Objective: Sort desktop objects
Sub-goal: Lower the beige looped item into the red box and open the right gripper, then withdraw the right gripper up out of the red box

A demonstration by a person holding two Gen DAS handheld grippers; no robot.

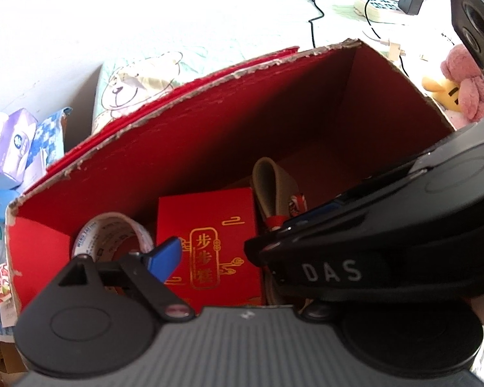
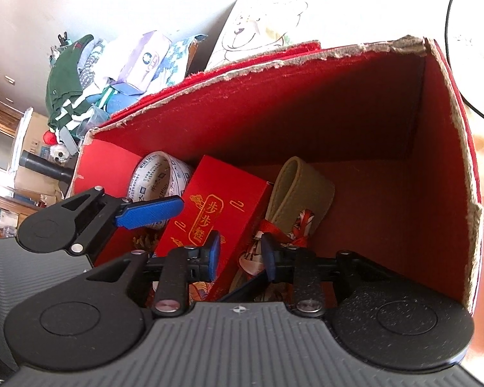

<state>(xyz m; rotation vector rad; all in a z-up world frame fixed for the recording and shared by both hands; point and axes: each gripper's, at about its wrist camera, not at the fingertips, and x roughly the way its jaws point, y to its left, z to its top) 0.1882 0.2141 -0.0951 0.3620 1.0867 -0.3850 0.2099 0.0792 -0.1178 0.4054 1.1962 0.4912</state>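
Red cardboard box (image 2: 355, 113) filled both frames — tape roll (image 2: 159, 174) lower left, red packet (image 2: 216, 206) centre. Your right gripper (image 2: 240, 256) hovered empty, fingers parted; your left gripper (image 1: 209, 251) — I couldn't tell.

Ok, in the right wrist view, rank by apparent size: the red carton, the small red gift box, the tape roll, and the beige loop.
1. red carton, by far the largest
2. small red gift box
3. tape roll and beige loop: these look alike, and a blue finger hides part of the roll, so no ranking between them.
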